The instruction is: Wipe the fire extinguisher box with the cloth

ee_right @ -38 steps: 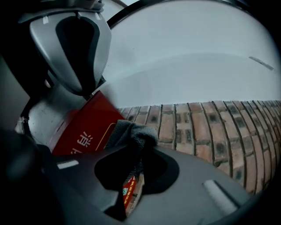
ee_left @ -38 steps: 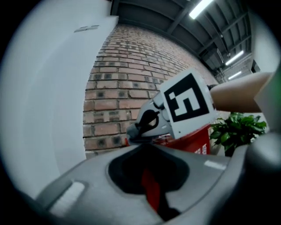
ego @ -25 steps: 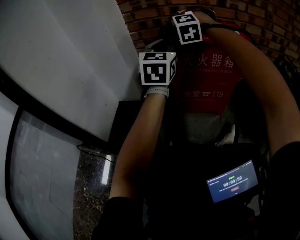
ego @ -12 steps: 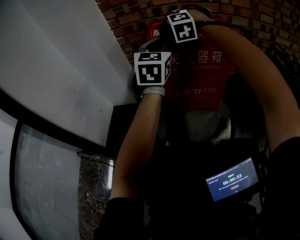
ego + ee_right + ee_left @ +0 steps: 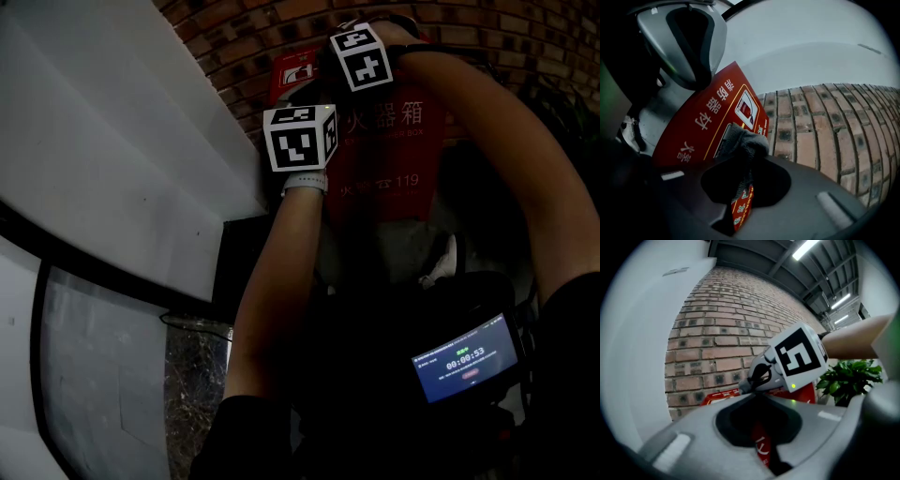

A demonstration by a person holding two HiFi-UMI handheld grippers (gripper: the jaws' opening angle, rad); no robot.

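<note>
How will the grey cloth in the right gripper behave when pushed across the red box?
The grey fabric cloth bunches in soft folds beyond the right gripper, so it is probably floppy and may crumple rather than push flat. Its fuzzy weave suggests it should drag, not slip, on the smooth red fire extinguisher box.

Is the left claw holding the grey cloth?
No, the grey cloth is pinched in the right claw, while the left claw grips nothing and only the red box shows past it.
</note>
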